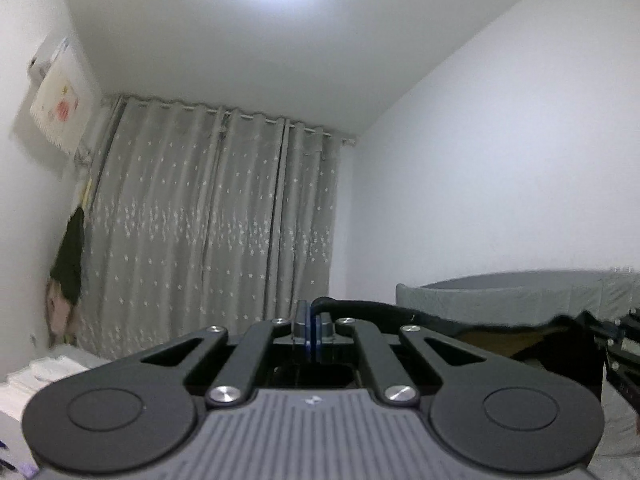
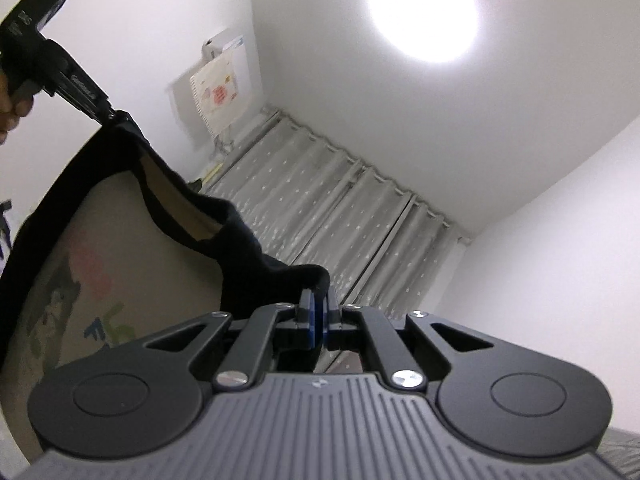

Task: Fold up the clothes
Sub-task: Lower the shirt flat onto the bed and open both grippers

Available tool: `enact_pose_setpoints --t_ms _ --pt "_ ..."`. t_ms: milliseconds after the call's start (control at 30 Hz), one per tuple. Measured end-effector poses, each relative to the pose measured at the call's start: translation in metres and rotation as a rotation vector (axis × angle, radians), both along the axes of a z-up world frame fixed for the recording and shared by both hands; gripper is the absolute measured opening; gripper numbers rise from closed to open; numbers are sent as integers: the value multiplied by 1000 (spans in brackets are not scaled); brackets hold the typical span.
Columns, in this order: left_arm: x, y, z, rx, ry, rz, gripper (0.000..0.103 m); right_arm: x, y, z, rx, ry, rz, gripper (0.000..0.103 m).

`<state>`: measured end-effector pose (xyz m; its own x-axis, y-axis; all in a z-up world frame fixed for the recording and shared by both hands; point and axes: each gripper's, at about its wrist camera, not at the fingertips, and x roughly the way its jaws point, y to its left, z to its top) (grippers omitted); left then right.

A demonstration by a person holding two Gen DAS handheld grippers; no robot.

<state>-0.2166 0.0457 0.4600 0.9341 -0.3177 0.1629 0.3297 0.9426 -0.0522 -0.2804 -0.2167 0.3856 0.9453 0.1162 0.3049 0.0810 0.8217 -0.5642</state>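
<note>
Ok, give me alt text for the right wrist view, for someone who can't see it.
The right gripper pinches one corner of a black-trimmed tan garment, held up in the air; the left gripper holds its other corner at upper left. Behind are grey curtains, white walls and a ceiling light.

Left claw [image 1: 309, 322] points up toward the curtain [image 1: 208, 220] straight ahead, its tips pinched on the shirt's [image 1: 460, 322] edge. The shirt stretches off to that claw's right, across to the right claw [image 1: 622, 330], with the bed [image 1: 520, 292] behind it. Seen from the right claw [image 2: 316, 312], the shirt [image 2: 120, 240] hangs to the left, running up to the left claw [image 2: 110, 114] at upper left. Curtain [image 2: 340, 216] ahead, lamp [image 2: 424, 14] overhead.
</note>
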Motion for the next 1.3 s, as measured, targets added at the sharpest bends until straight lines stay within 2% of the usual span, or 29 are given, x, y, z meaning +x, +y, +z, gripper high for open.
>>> enact_pose_setpoints --t_ms 200,367,500,667,800,900,967,1033,1100,1200,1300 --pt "1 -5 -8 -35 32 11 1 -2 -3 7 -1 -58 -19 4" --pt "-15 -12 -6 -24 -12 30 1 0 -10 14 -11 -95 -43 4" --pt "-17 -20 -6 -35 7 29 2 13 -23 10 24 -61 -34 4" --pt "11 -30 -24 29 60 56 2 37 -29 -11 51 -9 -35 4" --pt "82 -42 -64 105 155 108 2 86 -33 -42 63 82 -48 4" --pt "149 -55 -101 185 237 156 3 144 -39 -70 82 197 -46 4" --pt "206 -68 -137 250 310 191 3 186 -40 -90 82 270 -57 4" --pt "254 -79 -171 288 369 216 3 245 -41 -124 79 360 -88 4" --pt "300 -87 -207 300 444 223 3 289 -41 -152 90 437 -111 4" --pt "382 -91 -283 252 632 219 3 369 -49 -209 152 619 -137 4" --pt "423 -93 -321 285 682 257 2 418 -53 -255 148 709 -199 4"
